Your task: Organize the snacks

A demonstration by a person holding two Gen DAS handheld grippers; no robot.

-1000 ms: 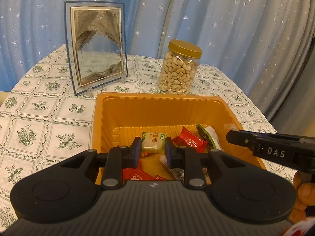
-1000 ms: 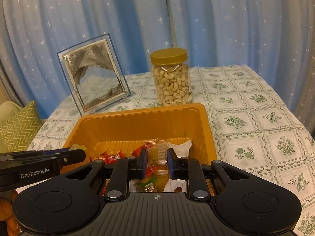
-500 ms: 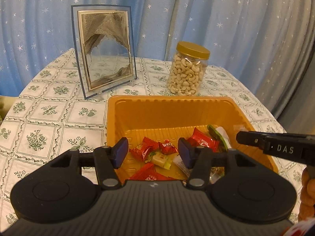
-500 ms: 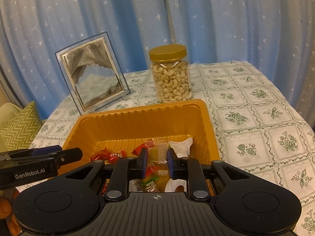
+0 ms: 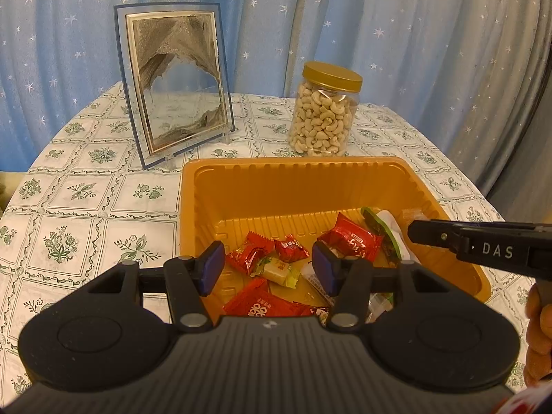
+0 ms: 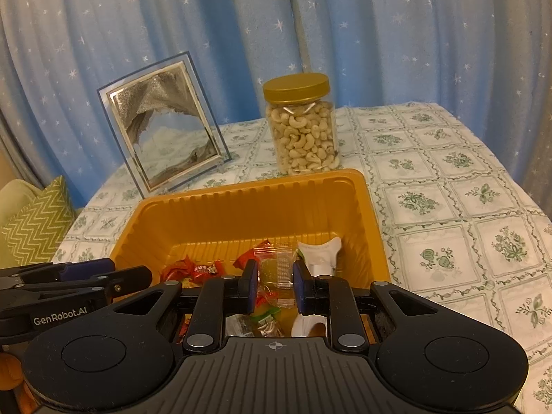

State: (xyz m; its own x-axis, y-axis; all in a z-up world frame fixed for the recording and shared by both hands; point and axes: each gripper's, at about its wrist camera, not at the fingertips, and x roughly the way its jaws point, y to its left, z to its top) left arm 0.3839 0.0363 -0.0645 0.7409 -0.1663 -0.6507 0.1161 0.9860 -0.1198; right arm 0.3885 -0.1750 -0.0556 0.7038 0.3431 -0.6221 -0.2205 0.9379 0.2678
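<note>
Wrapped snacks (image 5: 276,269) lie loose in the orange tray (image 5: 293,186) on the bench (image 5: 86,207), gathered there for sorting. The right tool (image 6: 275,286), jaws closed, pinches what looks like a clear packet (image 6: 279,265) above the tray. The left tool (image 5: 267,269) hangs over the pile, jaws parted and empty, apparently positioned for another pick.

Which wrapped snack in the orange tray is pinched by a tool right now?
The clear-wrapped snack, clamped upright between the right tool's pads. The red-wrapped candies and yellow-green candy lie loose on the orange tray.
</note>
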